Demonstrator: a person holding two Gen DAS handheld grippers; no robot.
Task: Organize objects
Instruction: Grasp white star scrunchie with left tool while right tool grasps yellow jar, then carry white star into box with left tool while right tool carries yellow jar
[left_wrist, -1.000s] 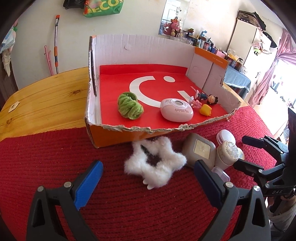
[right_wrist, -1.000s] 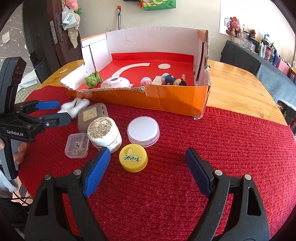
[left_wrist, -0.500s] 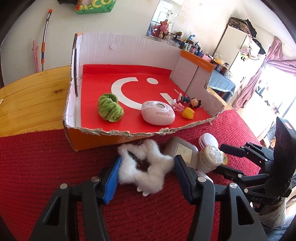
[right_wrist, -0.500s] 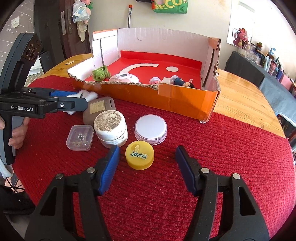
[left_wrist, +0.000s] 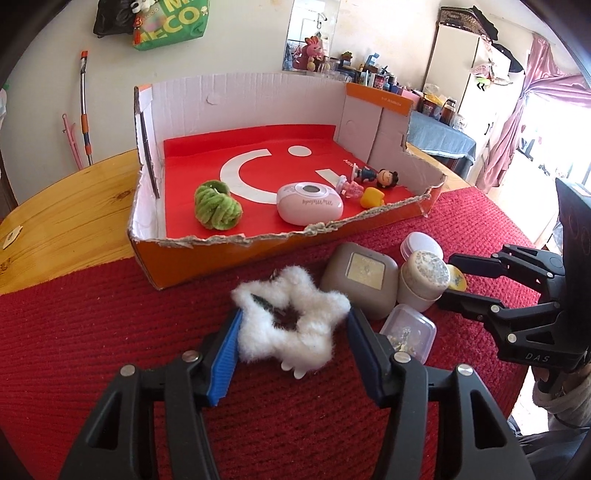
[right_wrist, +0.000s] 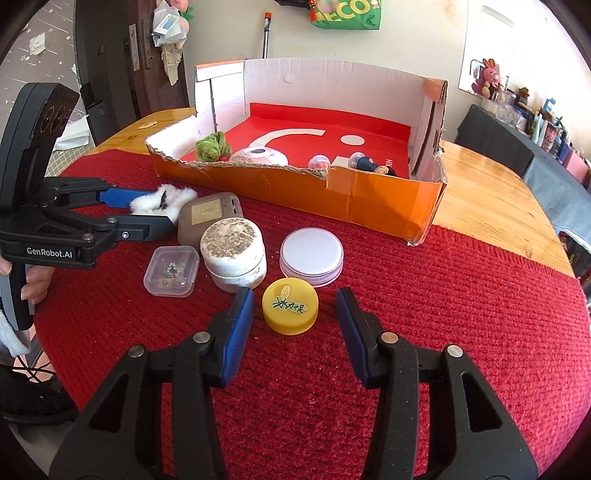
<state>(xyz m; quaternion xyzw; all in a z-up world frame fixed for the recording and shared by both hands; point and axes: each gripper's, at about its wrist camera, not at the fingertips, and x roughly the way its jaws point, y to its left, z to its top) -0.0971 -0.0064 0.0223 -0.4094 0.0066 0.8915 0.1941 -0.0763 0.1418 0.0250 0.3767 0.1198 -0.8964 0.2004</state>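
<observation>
A white fluffy star hair clip (left_wrist: 291, 317) lies on the red mat in front of the orange cardboard box (left_wrist: 221, 258). My left gripper (left_wrist: 293, 325) has its two fingers on either side of the clip, touching its fluff. The clip and left gripper also show in the right wrist view (right_wrist: 162, 197) (right_wrist: 147, 206). My right gripper (right_wrist: 293, 306) is open, its fingers either side of a yellow cap (right_wrist: 290, 306) with a gap to each. The box holds a green scrunchie (left_wrist: 216, 205), a pink oval device (left_wrist: 310, 203) and small toys (left_wrist: 373, 181).
On the mat stand a brown square case (right_wrist: 210, 218), a round speckled jar (right_wrist: 234, 254), a white-lidded tin (right_wrist: 312, 256) and a small clear plastic box (right_wrist: 171, 271). Wooden table (right_wrist: 491, 206) lies right of the box.
My left gripper moved forward and narrowed around the fluffy clip. My right gripper moved forward and narrowed around the yellow cap.
</observation>
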